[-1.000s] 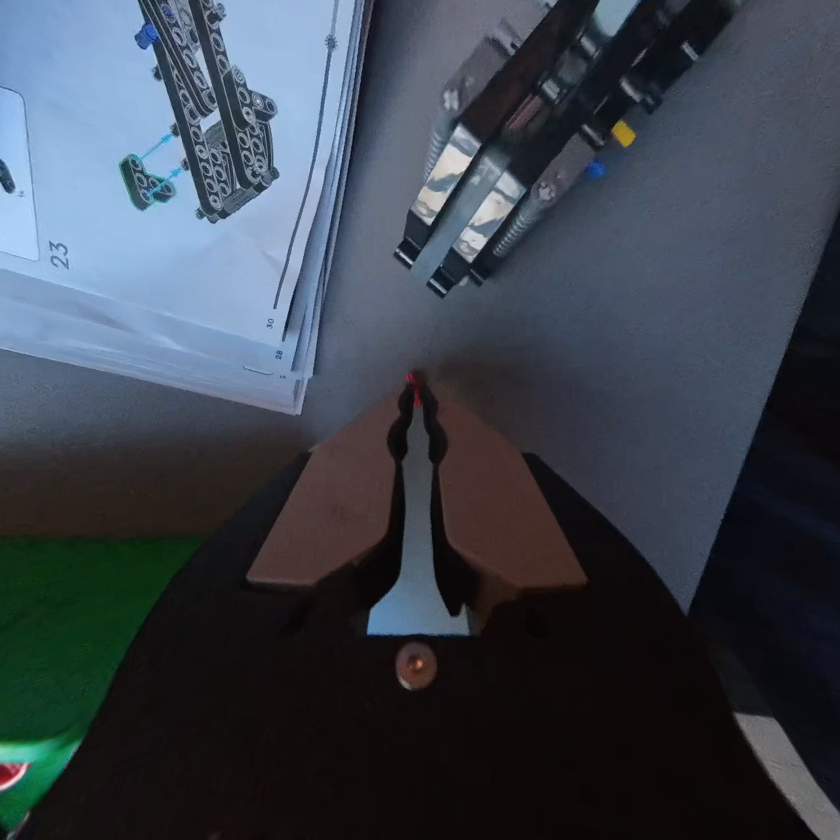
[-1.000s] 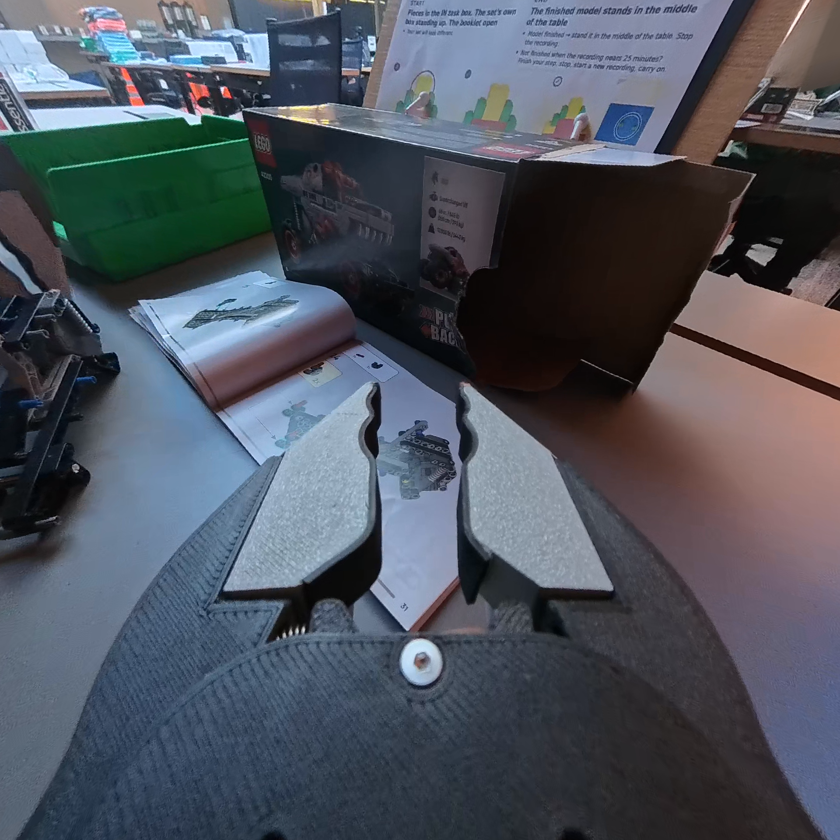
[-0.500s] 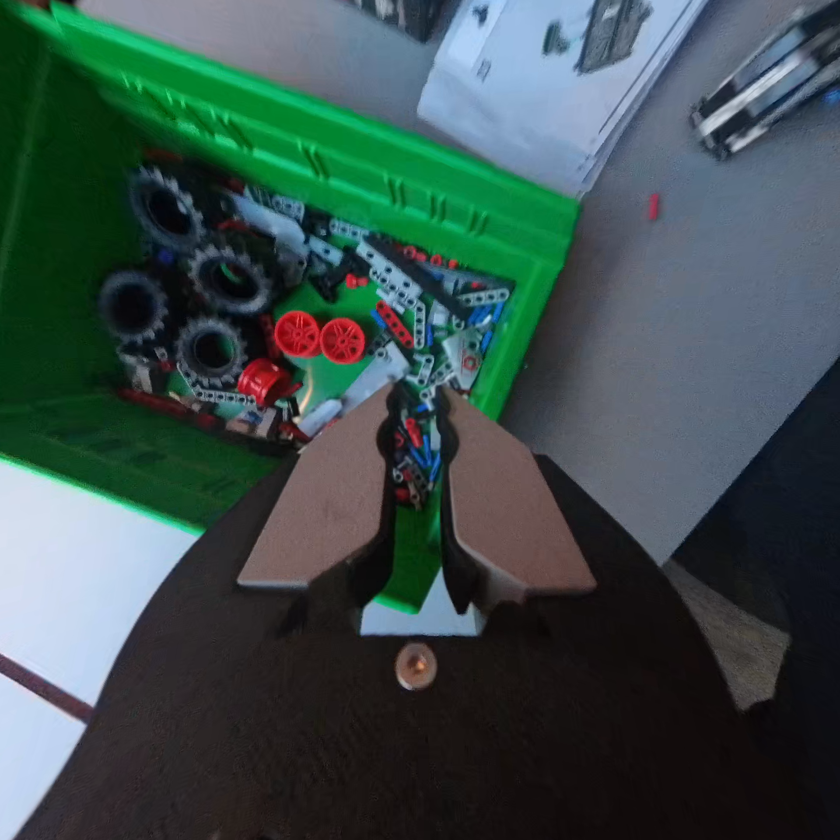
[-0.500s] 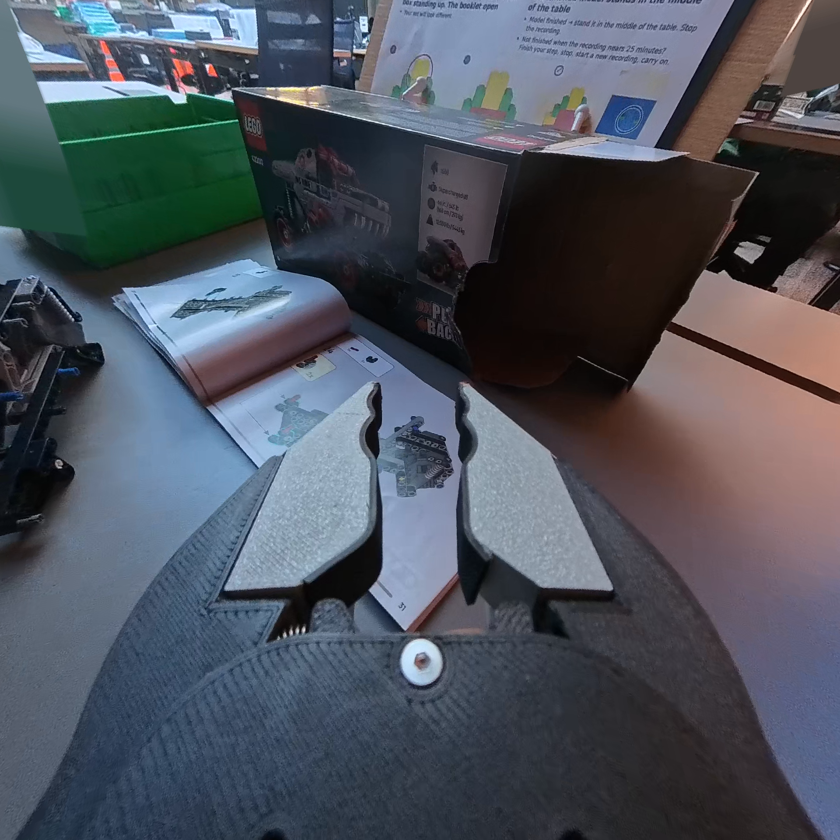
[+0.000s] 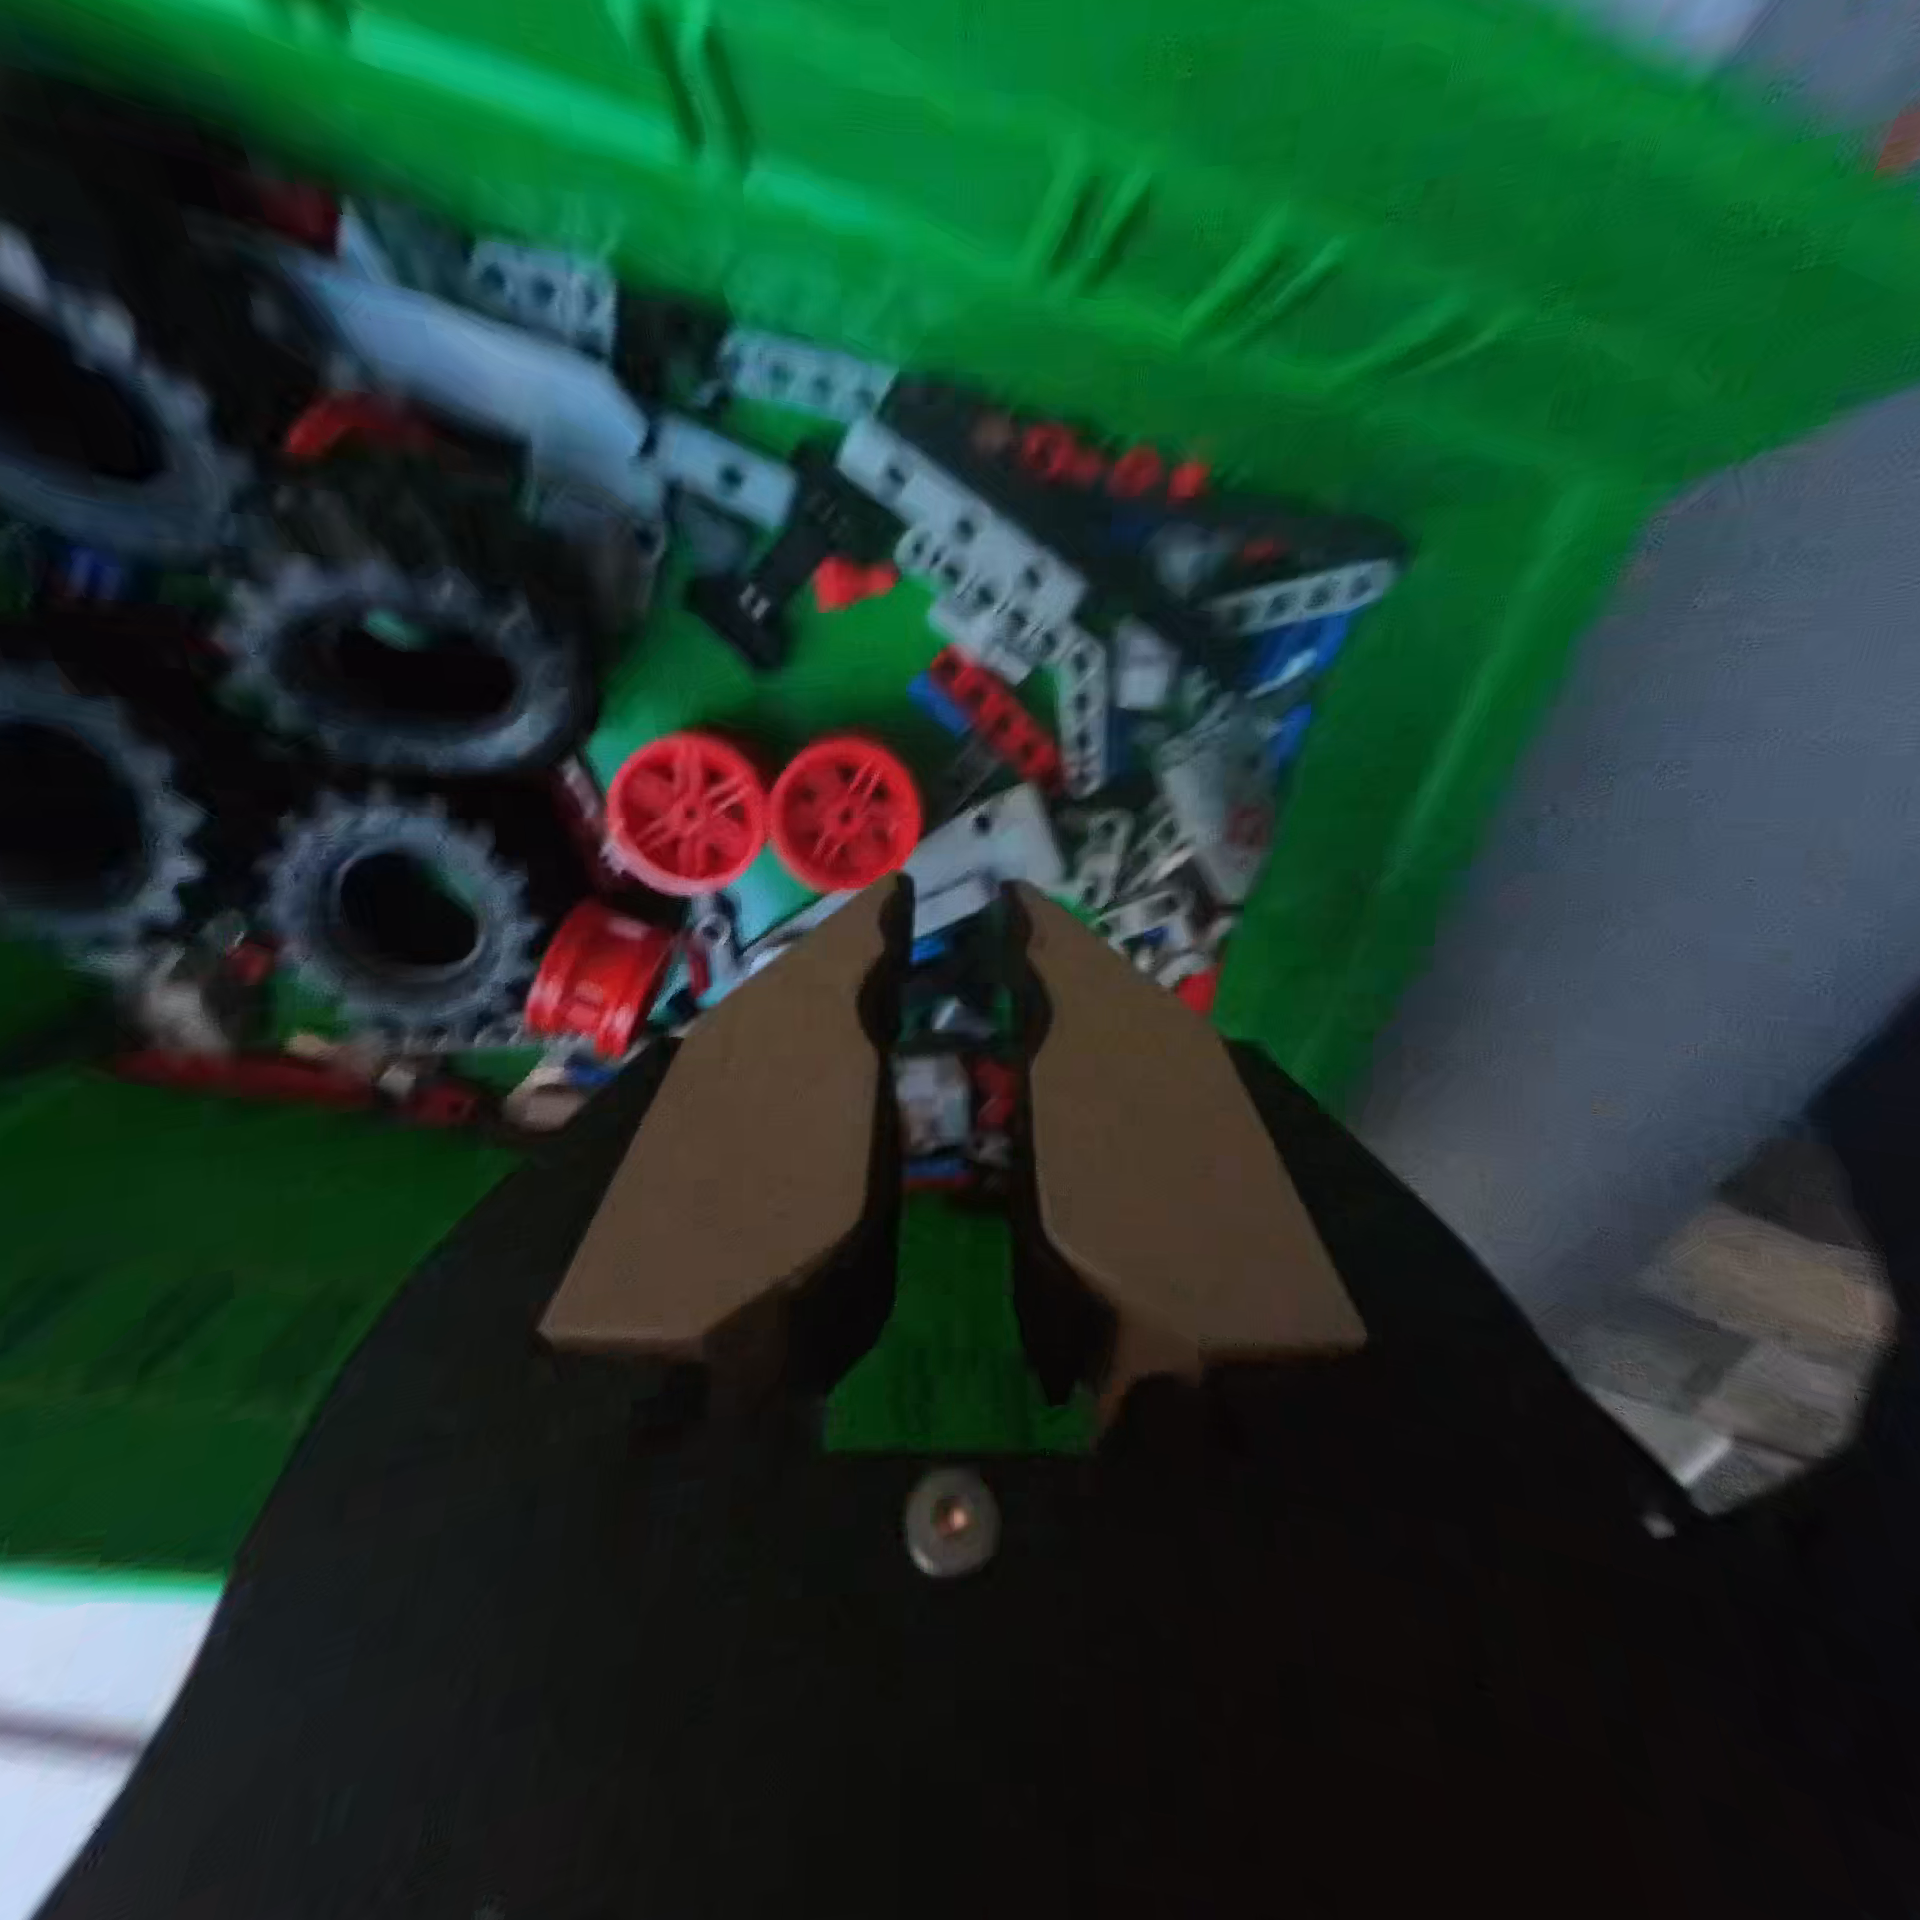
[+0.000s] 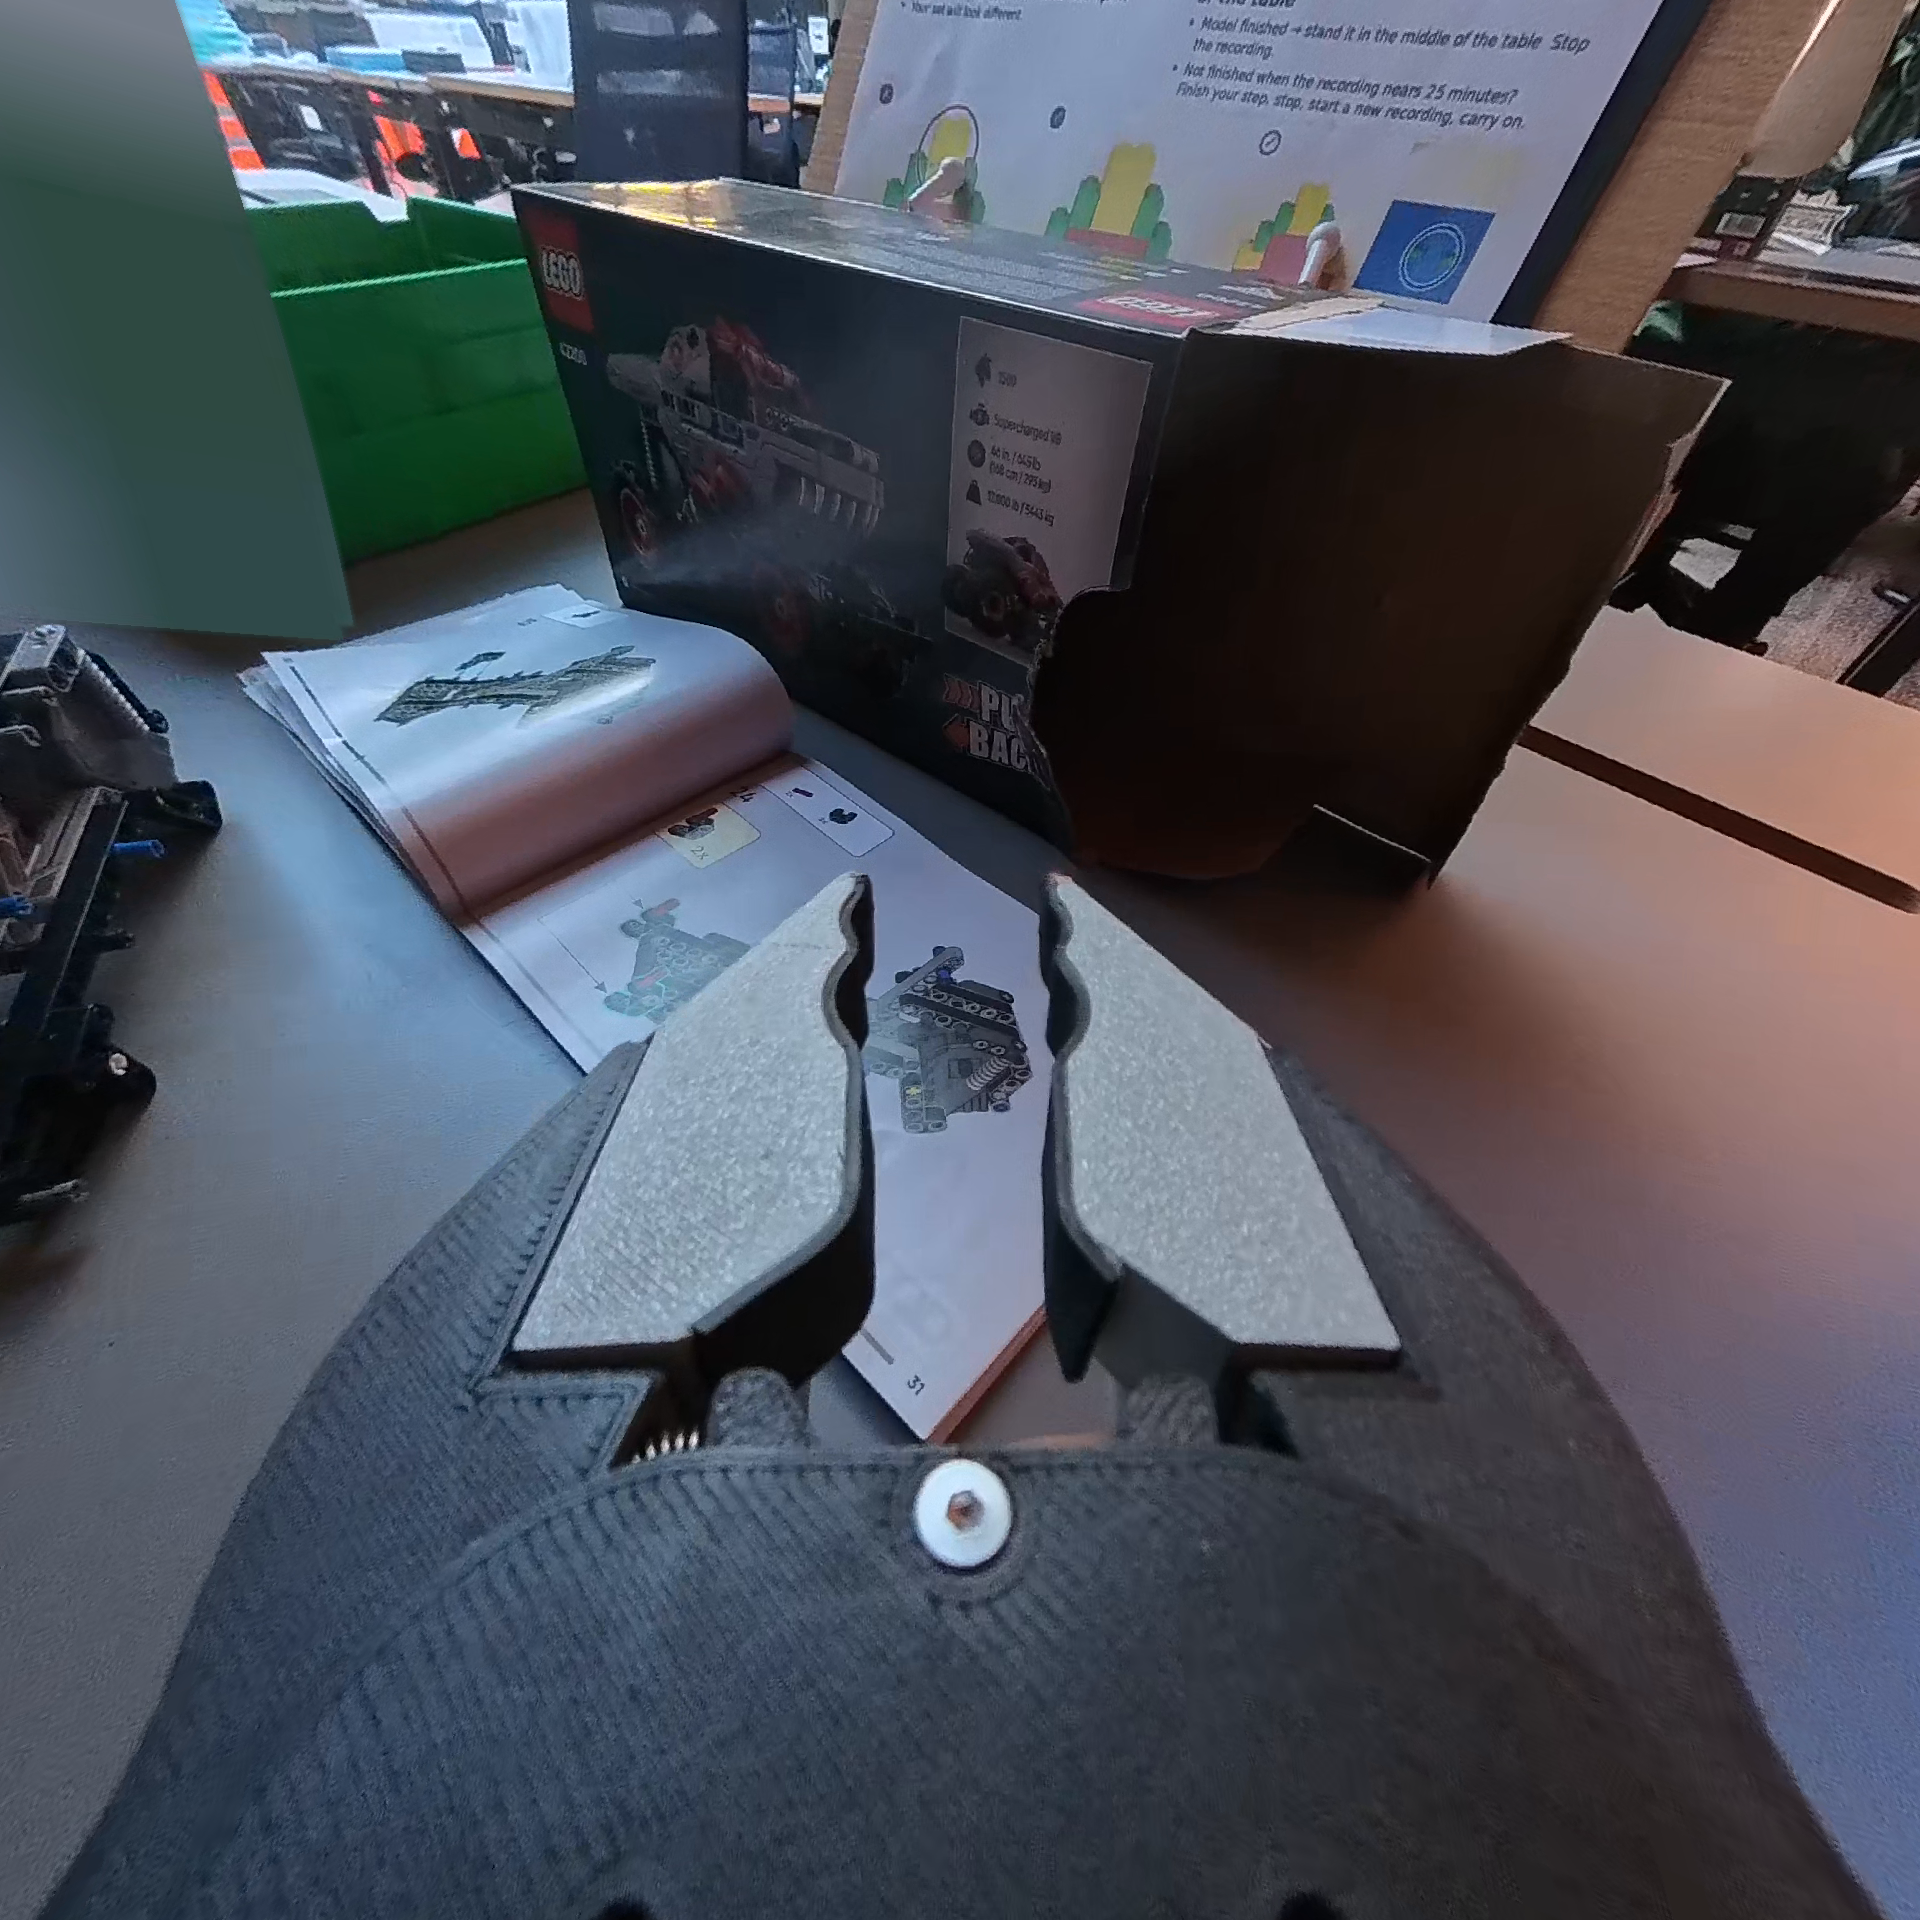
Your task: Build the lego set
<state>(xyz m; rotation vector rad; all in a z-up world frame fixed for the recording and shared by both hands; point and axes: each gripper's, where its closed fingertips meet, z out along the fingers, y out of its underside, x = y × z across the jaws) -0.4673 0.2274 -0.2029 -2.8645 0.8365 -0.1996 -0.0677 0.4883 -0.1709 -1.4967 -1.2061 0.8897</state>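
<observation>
My left gripper (image 5: pixel 958 902) is open and empty. It hangs over the near right corner of a green bin (image 5: pixel 1299 312) full of loose Lego parts: black tyres (image 5: pixel 405 675), red wheel hubs (image 5: pixel 686 810) and grey beams (image 5: pixel 987 551). The left wrist view is blurred. My right gripper (image 6: pixel 956 904) is open and empty, low over the open instruction booklet (image 6: pixel 582 748) on the dark table. The part-built black model (image 6: pixel 62 935) lies at the left edge of the right wrist view.
The Lego set box (image 6: pixel 935 468) stands behind the booklet, its right end flap open. The green bin (image 6: pixel 416 395) sits at the back left. A poster (image 6: pixel 1247 104) leans behind the box. Grey table (image 5: pixel 1714 727) lies right of the bin.
My left gripper let go of a small red pin on the table, swung left over the green bin and dropped closer to the parts. My right gripper has barely moved.
</observation>
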